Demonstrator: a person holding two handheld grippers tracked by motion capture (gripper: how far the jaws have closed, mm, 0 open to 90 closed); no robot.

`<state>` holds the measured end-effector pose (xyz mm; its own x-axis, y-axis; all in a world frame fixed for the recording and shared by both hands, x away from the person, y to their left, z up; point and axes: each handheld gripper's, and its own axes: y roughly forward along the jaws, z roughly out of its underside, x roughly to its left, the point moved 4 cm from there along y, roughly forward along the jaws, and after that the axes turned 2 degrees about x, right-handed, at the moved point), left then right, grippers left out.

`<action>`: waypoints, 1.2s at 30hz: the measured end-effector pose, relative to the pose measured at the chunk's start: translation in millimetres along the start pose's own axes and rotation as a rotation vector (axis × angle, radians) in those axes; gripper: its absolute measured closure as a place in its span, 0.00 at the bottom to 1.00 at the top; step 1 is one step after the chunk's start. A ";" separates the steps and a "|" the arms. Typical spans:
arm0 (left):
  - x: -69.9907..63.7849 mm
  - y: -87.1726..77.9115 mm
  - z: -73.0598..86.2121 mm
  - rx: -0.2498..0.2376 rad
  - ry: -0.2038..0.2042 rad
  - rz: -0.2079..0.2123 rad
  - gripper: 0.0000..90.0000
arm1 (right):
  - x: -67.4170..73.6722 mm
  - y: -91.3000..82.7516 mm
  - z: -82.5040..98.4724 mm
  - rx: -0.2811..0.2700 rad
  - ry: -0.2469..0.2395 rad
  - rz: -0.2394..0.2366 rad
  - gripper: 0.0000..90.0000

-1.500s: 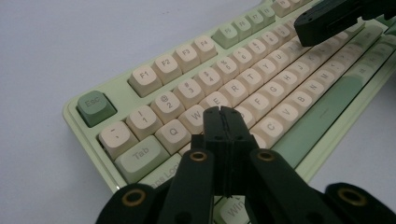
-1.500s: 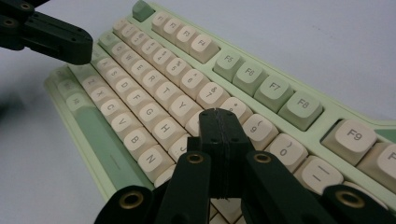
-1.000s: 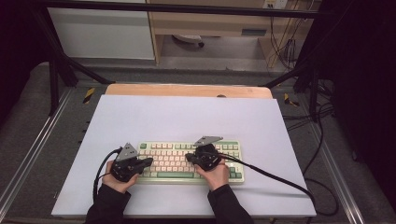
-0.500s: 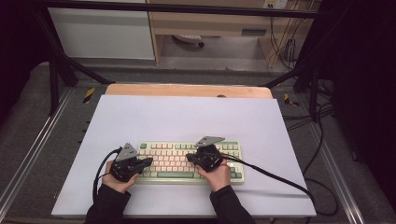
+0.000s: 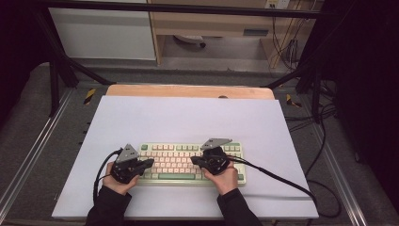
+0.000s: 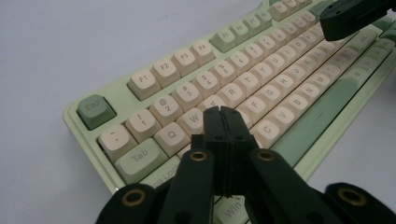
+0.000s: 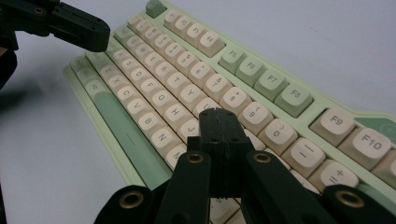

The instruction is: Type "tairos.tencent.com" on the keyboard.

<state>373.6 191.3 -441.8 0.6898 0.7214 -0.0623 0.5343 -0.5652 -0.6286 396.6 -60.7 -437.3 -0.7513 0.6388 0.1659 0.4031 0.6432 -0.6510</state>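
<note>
A pale green keyboard point(image 5: 183, 149) with cream keys lies near the front of a white table mat point(image 5: 188, 117). My left gripper point(image 5: 149, 163) hovers over the keyboard's left end, jaws shut with nothing between them. In the left gripper view its tips point(image 6: 221, 112) sit just above the E and D keys of the keyboard point(image 6: 187, 88). My right gripper point(image 5: 194, 160) is over the right half, also shut and empty. In the right gripper view its tips point(image 7: 215, 113) hang above the keys near J and K on the keyboard point(image 7: 154, 70). Each gripper shows far off in the other's view.
A wooden board point(image 5: 188, 91) edges the mat at the back. Black cables point(image 5: 282, 176) trail from the grippers across the mat to the right and front left. Metal frame rails point(image 5: 42, 141) run along both sides of the table.
Both hands stay over the keyboard. The grippers have barely shifted, and both remain shut.
</note>
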 end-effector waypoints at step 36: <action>-13.5 33.4 -27.3 0.012 0.015 -0.010 1.00 | -20.8 -42.8 40.6 -0.012 0.043 0.020 1.00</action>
<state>395.5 151.8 -440.8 0.6913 0.7212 -0.0445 0.5357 -0.5529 -0.6382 373.7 -118.7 -443.0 -0.7197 0.6691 0.1852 0.4242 0.6350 -0.6457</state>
